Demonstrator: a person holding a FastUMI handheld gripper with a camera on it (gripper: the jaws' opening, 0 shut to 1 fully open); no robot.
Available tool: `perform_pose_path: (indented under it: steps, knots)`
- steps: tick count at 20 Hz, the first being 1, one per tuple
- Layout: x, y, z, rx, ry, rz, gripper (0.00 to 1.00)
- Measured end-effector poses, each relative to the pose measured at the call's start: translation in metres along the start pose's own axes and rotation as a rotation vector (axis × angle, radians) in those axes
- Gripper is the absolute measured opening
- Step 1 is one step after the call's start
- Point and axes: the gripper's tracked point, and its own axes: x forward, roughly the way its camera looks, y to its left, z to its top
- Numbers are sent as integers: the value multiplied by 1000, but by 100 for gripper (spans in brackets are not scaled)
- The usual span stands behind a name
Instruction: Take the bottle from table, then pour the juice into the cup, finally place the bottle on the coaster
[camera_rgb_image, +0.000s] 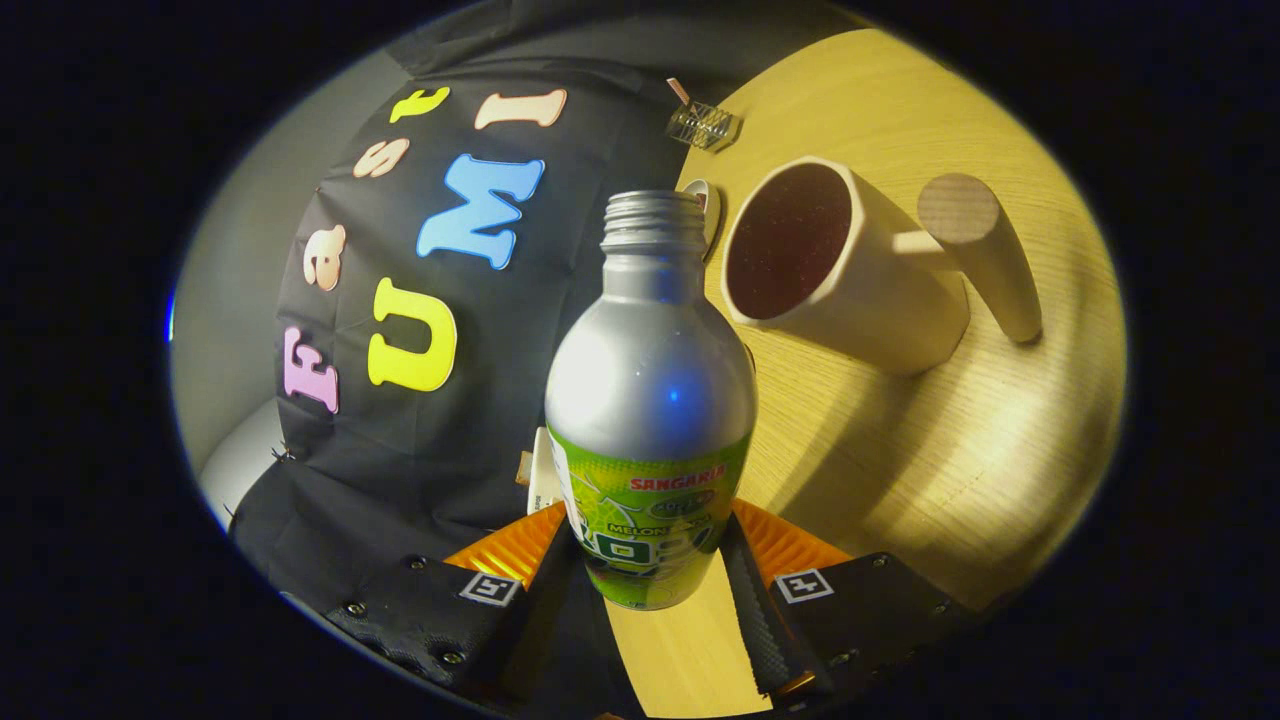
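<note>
Gripper pinching the bottle low on its labelled body, 1 finger pressed to each side. Bottle cap off, threaded neck bare, bottle leaning with its mouth toward the cup.

Cup as landmark: it stands on the worktop just beyond and to the right of the bottle's neck, its opening facing the bottle, inside dark; whether liquid is in it, cannot tell. A wooden handle juts from the cup's far side. A small round thing, partly hidden behind the bottle neck on the cup's left, may be the coaster; too little shows to say.

Step in hand, as judged: the pour, mouth not yet over the rim.

To do it well:
- carry the bottle mouth over the cup's opening before tipping further
- tilt slowly; a narrow neck glugs
- grip sits low, so the top will swing wide: rotate gently
- keep the neck clear of the rim, lest the cup be nudged.
</note>
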Motion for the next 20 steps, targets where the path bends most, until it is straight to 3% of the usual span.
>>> perform_pose_path:
  steps: [9,20]
  knots:
    - [9,34,-11,203,77,60,77]
    - [11,51,-7,379,71,77,77]
